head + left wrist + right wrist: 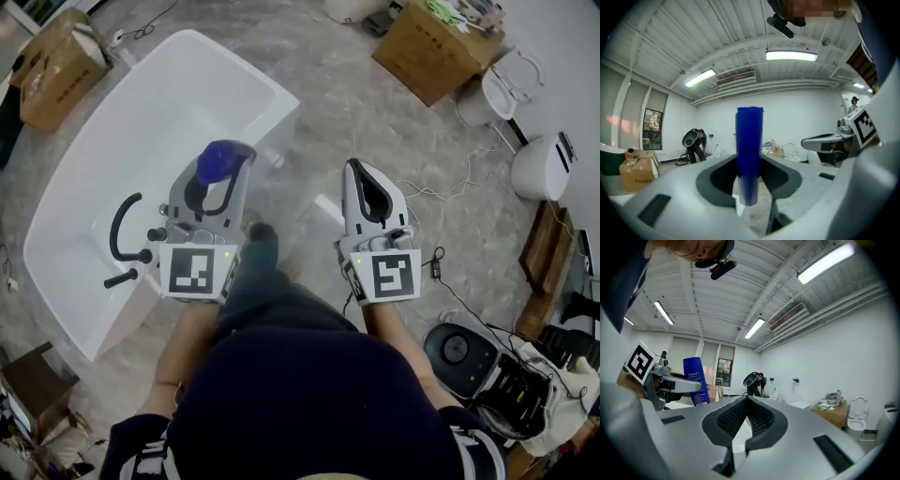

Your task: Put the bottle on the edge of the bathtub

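My left tongs are clamped on the blue bottle. It stands upright between the 2 dark pads, its lower end down in the gap and its upper part rising well past the tips. My right tongs are closed tip to tip with nothing in them, and the bottle is off to their left, well apart. From the head view, the white bathtub lies under and beyond my left tongs.
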A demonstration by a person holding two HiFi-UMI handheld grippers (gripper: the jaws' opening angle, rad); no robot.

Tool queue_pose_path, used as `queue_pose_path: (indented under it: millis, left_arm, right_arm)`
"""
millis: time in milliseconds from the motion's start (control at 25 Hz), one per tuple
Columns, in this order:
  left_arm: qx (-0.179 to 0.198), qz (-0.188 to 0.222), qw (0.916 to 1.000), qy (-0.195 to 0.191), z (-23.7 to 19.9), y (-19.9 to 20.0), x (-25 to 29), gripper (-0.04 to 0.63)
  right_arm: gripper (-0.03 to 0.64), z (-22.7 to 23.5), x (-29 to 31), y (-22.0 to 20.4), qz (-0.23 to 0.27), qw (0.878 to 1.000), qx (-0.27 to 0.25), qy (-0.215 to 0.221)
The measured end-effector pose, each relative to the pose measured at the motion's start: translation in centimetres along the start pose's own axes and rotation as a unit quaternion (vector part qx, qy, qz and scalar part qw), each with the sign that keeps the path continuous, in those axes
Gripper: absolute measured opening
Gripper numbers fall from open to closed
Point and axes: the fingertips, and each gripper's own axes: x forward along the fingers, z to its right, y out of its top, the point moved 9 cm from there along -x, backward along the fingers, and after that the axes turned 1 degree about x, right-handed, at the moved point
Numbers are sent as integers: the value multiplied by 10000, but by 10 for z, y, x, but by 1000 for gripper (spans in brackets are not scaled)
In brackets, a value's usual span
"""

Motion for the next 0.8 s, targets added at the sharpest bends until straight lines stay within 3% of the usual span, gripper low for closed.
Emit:
queue_pose_path:
  millis: [320, 600, 800]
  left_arm:
    - [9, -208, 9973, 700, -56, -25, 7, 150]
    - [-8, -507, 9930, 1063, -92, -42, 38, 150]
    - [7, -722, 9901, 1203, -126, -62, 50, 150]
  right_arm:
    - [17, -17, 73, -4, -41, 9979, -254, 601]
    - [17, -30, 157, -22, 12, 9912, -241, 1303]
    - [17, -51, 212, -35, -335, 9867, -222, 1574]
